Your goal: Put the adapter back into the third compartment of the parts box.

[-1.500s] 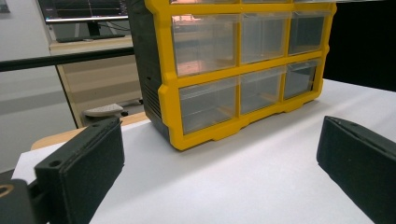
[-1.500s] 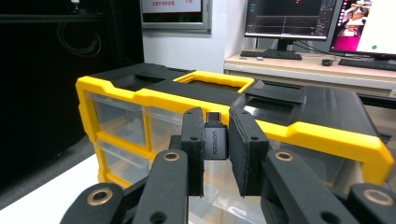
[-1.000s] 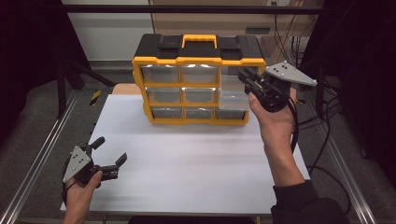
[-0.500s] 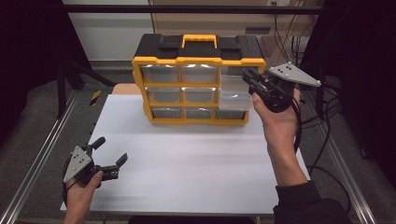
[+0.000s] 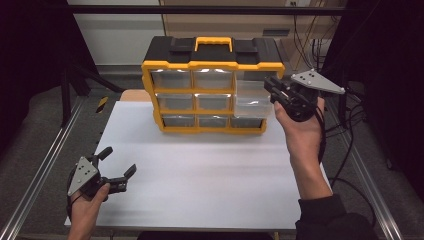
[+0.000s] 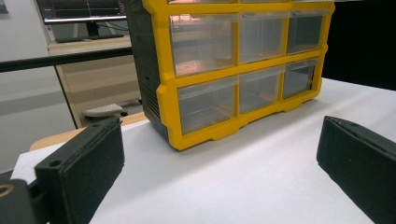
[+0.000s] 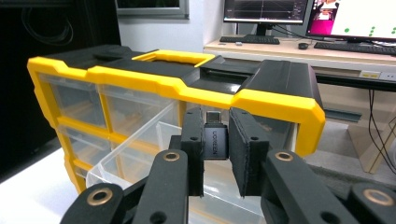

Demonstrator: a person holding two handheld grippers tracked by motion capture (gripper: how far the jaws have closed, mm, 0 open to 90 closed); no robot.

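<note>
Item: small black adapter (image 7: 215,140), blocky, matte plastic, a metal plug tip on top and the pale lettering "UGREEN" running up its face. Location: clamped between the padded jaws of my right gripper (image 7: 216,149), held above the drawer (image 7: 154,158) that stands pulled out of the top right slot of the organiser.

Item: drawer organiser (image 5: 212,87), upright at 12 o'clock on the table. Yellow hard-plastic frame, black ribbed shell and lid, a yellow carry handle (image 5: 213,43) set between two black latches. Nine clear, glossy, box-shaped drawers in three rows of three. The open one is a clear trough with thin walls; I cannot make out anything inside it.

Item: table top (image 5: 210,170), white, flat, matte, with an aluminium rail along each side.

Item: my right gripper (image 5: 276,89), at 2 o'clock. Black links with brass-coloured pivot pins, foam-faced pads, a grey three-cornered plate on top. My right hand (image 5: 300,131) holds it raised off the table, forearm reaching in from 5 o'clock, jaws pointing left into the organiser's right end.

Item: my left gripper (image 5: 118,169), at 8 o'clock, well apart from the organiser. Jaws spread wide with nothing between them, pads textured like coarse foam. My left hand (image 5: 90,197) keeps it low over the table, aimed at the organiser's front.
</note>
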